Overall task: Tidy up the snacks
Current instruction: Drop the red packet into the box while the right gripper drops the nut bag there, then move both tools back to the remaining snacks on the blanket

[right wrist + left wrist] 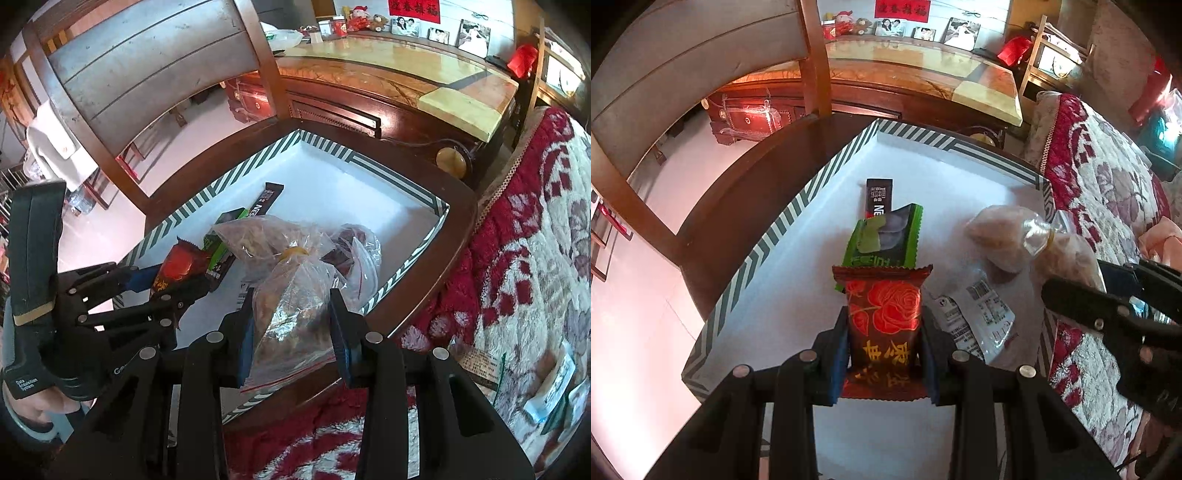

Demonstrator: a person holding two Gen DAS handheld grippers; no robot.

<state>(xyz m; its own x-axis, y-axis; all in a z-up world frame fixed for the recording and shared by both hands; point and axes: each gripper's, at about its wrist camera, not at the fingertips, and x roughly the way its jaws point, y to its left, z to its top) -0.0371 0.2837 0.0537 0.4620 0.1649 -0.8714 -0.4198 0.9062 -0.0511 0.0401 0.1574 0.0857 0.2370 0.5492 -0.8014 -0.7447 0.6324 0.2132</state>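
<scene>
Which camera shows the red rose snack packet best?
The left wrist view: the rose packet faces the camera, clamped in the left gripper. The right wrist view shows it only small, edge-on, at the left.

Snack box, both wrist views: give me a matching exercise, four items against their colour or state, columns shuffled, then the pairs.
Things:
1. rose-print snack packet
2. clear bag of snacks
3. green snack packet
4. black Nescafe stick

States:
A. lies flat on the floor of the striped box, farthest in
B. clamped between the fingers of the left gripper
C. clamped between the fingers of the right gripper
D. lies in the box just beyond the rose-print packet

Pairs: 1-B, 2-C, 3-D, 4-A
</scene>
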